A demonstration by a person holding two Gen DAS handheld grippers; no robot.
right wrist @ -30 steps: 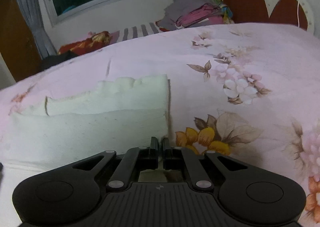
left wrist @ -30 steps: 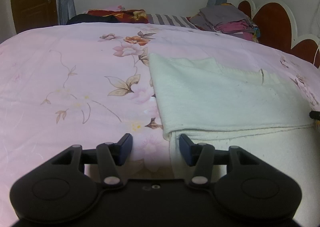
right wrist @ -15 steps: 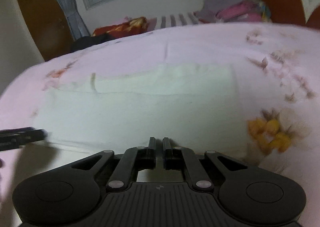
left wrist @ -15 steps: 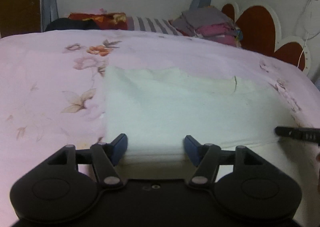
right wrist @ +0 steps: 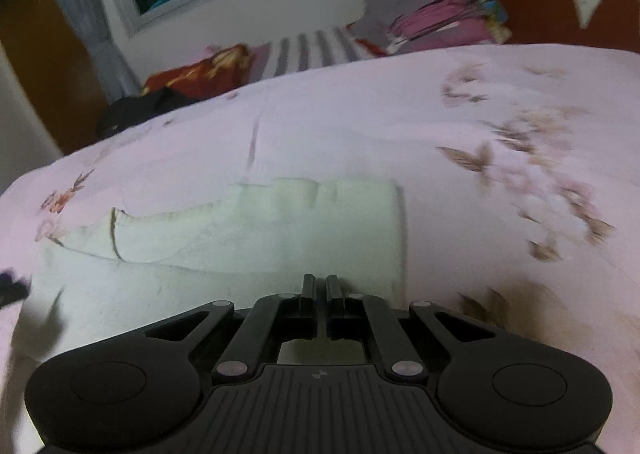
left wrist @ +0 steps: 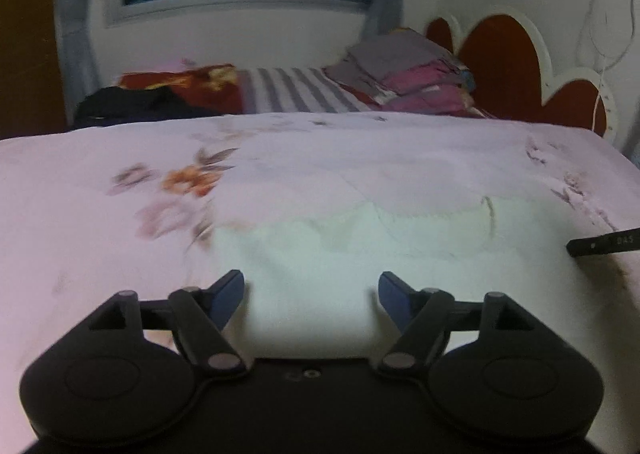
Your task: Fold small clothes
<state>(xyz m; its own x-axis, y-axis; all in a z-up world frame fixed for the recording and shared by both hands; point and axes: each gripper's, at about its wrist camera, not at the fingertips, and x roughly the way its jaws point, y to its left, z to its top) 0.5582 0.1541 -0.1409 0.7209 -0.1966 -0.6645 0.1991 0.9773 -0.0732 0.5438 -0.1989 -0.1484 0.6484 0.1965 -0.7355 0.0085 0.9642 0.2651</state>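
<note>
Your left gripper [left wrist: 311, 288] is spread wide over the soft, limp pale-green garment [left wrist: 340, 254] on the bed [left wrist: 100, 214], your right gripper [right wrist: 320, 286] pinched together at its near edge; take doubled hems there.

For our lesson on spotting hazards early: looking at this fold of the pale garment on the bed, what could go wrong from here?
1. Only the right tongs appear shut on the pale garment; the left tongs are open, so a one-sided pull may skew the fold.
2. The far edge is wavy, so layers may misalign.
3. The floral bedspread may bunch under dragging.
</note>
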